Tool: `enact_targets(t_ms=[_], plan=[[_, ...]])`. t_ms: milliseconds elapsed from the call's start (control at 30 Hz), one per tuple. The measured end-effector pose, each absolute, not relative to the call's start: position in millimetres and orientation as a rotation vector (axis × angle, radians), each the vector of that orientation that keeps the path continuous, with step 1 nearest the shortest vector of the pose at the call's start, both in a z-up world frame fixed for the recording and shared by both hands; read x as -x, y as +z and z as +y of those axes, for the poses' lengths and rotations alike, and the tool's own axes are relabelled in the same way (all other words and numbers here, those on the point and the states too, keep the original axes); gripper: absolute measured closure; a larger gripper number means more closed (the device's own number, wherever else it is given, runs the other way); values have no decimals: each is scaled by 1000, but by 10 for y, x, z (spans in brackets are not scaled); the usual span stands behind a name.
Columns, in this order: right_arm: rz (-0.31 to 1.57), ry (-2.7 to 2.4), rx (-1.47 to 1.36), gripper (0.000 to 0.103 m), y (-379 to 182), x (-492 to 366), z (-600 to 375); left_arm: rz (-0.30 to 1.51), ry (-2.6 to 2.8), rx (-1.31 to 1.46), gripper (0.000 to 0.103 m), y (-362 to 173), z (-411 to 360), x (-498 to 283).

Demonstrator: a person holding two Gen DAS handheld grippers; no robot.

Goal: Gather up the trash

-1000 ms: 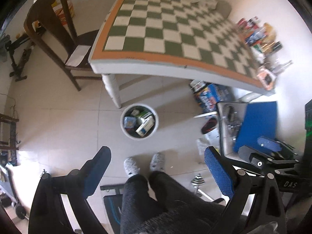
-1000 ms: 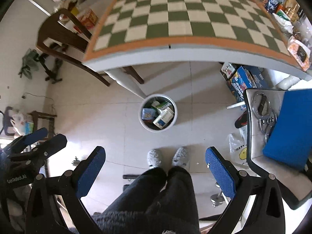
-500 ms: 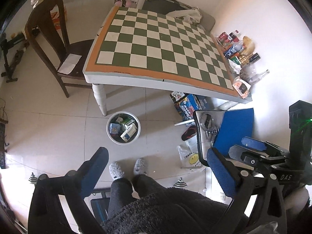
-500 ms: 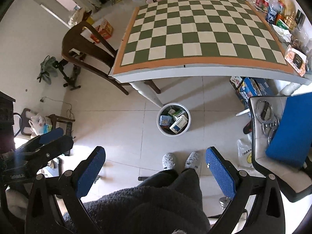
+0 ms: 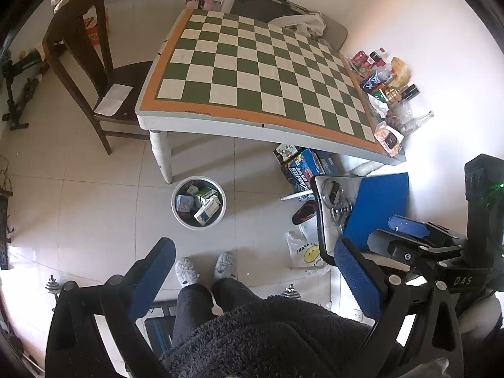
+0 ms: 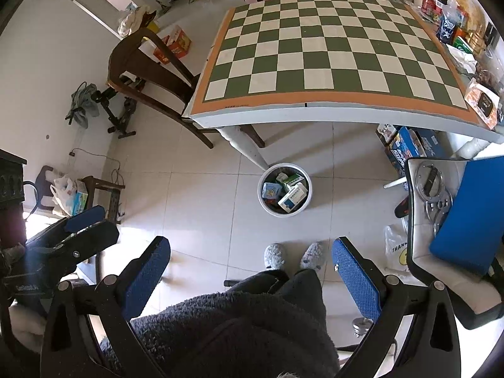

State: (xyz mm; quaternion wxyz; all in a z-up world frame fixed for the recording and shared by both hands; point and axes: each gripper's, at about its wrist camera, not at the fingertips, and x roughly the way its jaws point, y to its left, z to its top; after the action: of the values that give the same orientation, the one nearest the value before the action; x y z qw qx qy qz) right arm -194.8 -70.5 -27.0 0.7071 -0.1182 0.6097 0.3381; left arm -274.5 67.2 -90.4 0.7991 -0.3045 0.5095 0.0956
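Several boxes and cartons already sit in the white bin (image 5: 198, 202) on the floor, ahead of the left gripper (image 5: 252, 271) and a little toward its left jaw in the left wrist view; the jaws are spread wide, nothing between them, and they hang well above the person's grey slippers (image 5: 206, 267). Beyond the bin, the checkered tabletop (image 5: 258, 72) is bare across its squares, with only a crowd of bottles and packets (image 5: 382, 78) along the edge off to the right-jaw side. Over to the right wrist view: right gripper (image 6: 250, 267) also released and empty, the bin (image 6: 285, 190) straight ahead and well apart from the jaws, the tabletop (image 6: 330, 47) farther on past it. By my read, the collecting is all but finished, since the bin holds the rubbish and no loose scrap shows on the squares. What could remain is the plastic bag (image 6: 395, 249) on the floor beside the right jaw, or the clutter at the tabletop's edge; whether those count as trash I cannot tell.
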Motion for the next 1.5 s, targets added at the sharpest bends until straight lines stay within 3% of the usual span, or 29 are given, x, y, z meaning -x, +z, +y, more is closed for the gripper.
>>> enact_targets(t_ms=[1500], plan=[[1374,768,275,0,-318,2069,-866,1098,196,650,0,-915,736,2745]])
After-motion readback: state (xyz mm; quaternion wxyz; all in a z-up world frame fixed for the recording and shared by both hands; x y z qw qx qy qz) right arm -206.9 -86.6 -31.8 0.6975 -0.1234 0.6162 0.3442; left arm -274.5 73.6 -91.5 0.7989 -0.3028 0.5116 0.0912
